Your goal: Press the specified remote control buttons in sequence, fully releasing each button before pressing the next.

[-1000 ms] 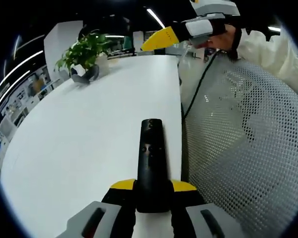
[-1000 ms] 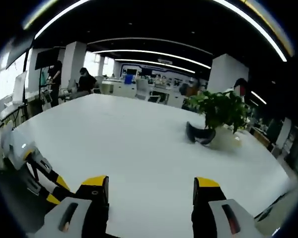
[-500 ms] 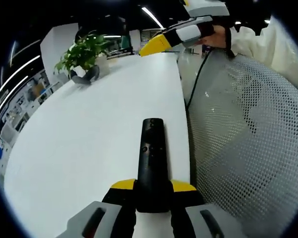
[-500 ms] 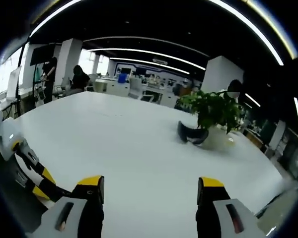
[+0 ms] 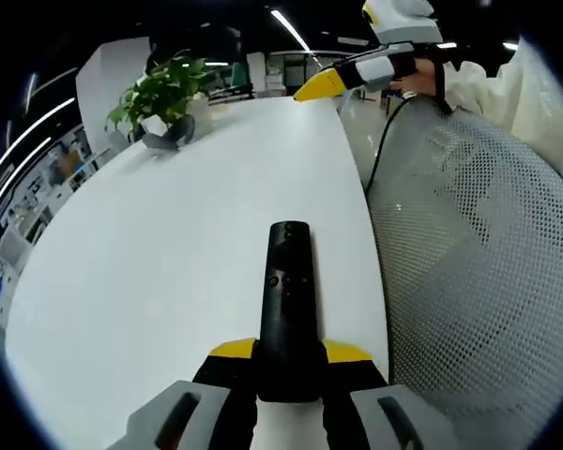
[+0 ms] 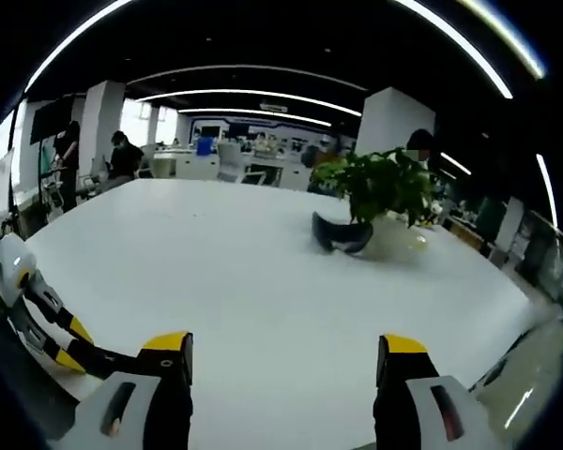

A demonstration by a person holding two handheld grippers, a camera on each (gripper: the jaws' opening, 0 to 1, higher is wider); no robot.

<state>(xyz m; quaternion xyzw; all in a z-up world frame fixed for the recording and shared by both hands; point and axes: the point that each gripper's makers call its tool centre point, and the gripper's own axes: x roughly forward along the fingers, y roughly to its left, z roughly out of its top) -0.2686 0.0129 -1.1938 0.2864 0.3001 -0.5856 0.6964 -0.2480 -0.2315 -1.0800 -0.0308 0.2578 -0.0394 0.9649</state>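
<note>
Left gripper (image 5: 290, 361) fingers clamp the black remote (image 5: 288, 300) over the white tabletop (image 5: 169, 234); right gripper (image 6: 286, 361) fingers gape empty — it should bring one fingertip squarely down onto a button.

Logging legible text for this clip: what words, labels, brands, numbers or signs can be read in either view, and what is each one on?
None can be read.
The black remote control shut in the left claw: buttons show, but no markings resolve.
The white table: no print.
The plant pot: no label visible.
The office background behind the table: screens and fittings are too small and blurred to read.
The open right claw: no lettering.
</note>
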